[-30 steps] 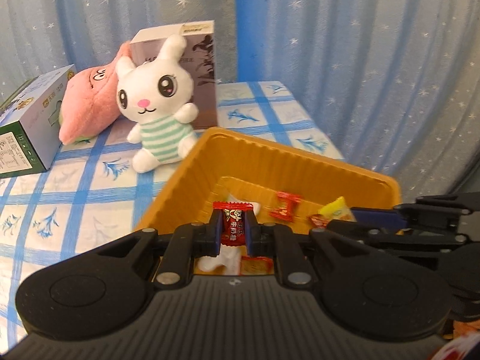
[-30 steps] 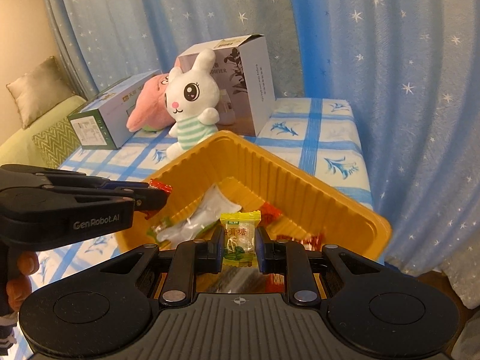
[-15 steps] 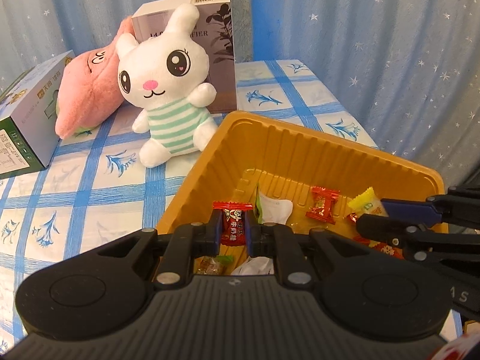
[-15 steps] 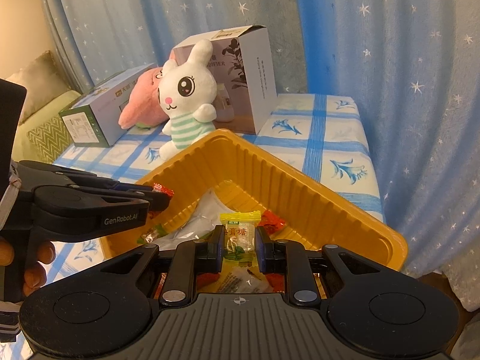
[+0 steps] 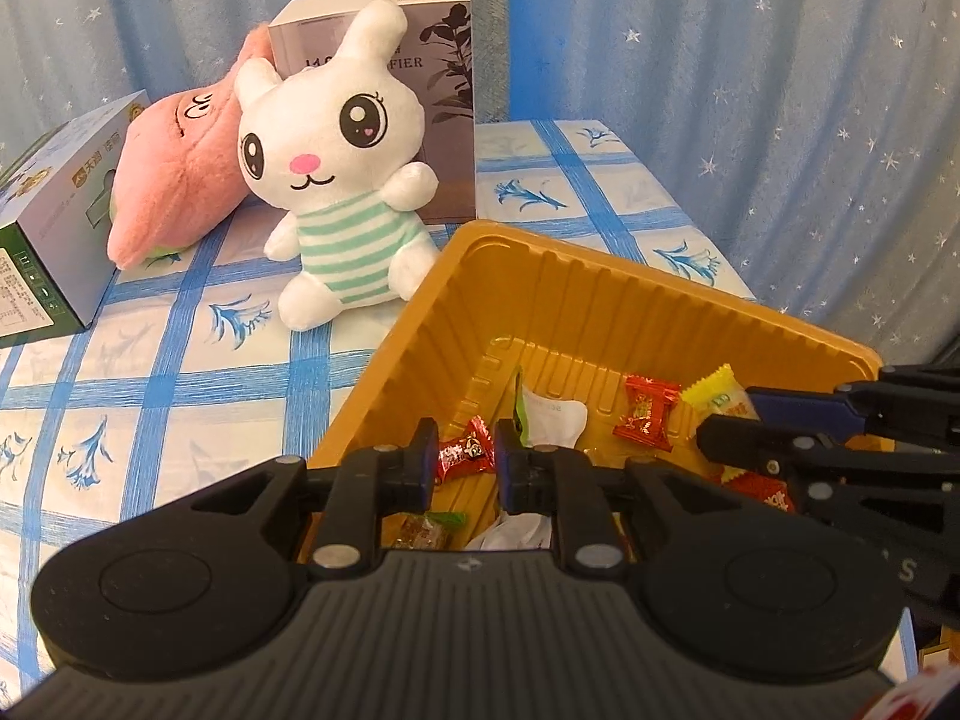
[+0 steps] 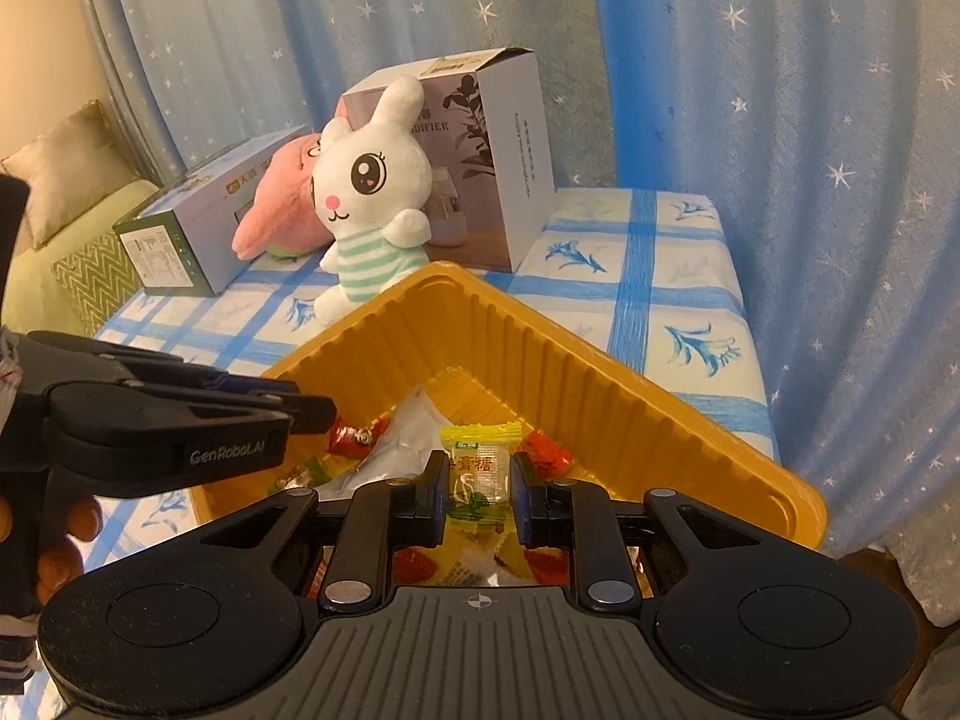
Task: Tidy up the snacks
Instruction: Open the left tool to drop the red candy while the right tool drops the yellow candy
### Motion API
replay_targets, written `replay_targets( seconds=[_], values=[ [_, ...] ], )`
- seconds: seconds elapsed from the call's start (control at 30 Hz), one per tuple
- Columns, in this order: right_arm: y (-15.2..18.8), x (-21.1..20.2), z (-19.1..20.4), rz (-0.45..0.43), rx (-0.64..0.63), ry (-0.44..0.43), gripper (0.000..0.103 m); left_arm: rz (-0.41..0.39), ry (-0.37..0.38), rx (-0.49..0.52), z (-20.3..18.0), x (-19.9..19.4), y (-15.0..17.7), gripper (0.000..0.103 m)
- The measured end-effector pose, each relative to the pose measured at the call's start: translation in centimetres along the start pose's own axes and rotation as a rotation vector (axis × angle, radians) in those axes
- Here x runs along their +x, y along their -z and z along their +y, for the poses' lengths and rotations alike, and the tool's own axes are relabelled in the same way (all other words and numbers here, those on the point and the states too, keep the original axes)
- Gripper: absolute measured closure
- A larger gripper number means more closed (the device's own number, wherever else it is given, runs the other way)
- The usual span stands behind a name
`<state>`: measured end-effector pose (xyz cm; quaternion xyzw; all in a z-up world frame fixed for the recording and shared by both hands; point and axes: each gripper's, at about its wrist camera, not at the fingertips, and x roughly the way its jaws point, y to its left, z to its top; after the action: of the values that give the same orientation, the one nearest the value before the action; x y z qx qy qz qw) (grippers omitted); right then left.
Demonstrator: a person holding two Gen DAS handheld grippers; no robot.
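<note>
The left gripper (image 5: 459, 459) is hovering over the near left part of the orange tray (image 5: 600, 306), and its jaws are standing slightly apart with a red candy (image 5: 465, 455) lying tilted between them; whether the pads are pinching it or it is resting loose between them is hard to tell from the left wrist view. The right gripper (image 6: 479, 489) is reaching over the near side of the same tray (image 6: 600, 372), and its jaws are closing on both sides of a yellow candy (image 6: 480, 474), which is standing upright between the pads with its crimped top edge showing above them. In the left wrist view the right gripper (image 5: 729, 423) is coming in from the right with the yellow candy (image 5: 717, 396) at its tips. Inside the tray another red candy (image 5: 648, 413) is lying near the far right, a white wrapper (image 5: 549, 417) is sitting in the middle, and more red and green sweets are lying along the near wall, partly hidden by the gripper bodies. The tray is sitting on a white and blue checked tablecloth (image 5: 180, 360). Just beyond its far left corner a white rabbit toy (image 5: 336, 180) in a green striped shirt is leaning against a grey box (image 5: 447, 96), with a pink plush toy (image 5: 174, 180) beside it and a green and white box (image 5: 54, 222) further left. A blue starry curtain (image 5: 750, 90) is hanging behind everything
</note>
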<state>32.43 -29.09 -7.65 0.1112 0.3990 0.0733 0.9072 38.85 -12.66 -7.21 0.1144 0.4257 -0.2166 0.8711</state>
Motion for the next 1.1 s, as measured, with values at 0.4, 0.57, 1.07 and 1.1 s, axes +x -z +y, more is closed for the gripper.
replay_targets(
  seconds=[0.4, 0.57, 1.07, 1.1],
  values=[
    [-1.4, 1.9, 0.5, -0.007, -0.013, -0.018, 0.081, -0.008, 0.007, -0.033, 0.8, -0.4, 0.1, 0.085],
    [-2.2, 2.8, 0.5, -0.028, -0.006, -0.017, 0.081, -0.005, 0.002, -0.040, 1.1, -0.5, 0.3, 0.083],
    [-2.2, 2.5, 0.4, -0.033, 0.002, -0.012, 0.081, -0.023, 0.007, -0.058, 1.3, -1.7, 0.8, 0.073],
    [-2.0, 2.4, 0.4, -0.030, 0.004, -0.012, 0.081, -0.025, 0.005, -0.056, 1.3, -1.8, 0.8, 0.073]
  ],
)
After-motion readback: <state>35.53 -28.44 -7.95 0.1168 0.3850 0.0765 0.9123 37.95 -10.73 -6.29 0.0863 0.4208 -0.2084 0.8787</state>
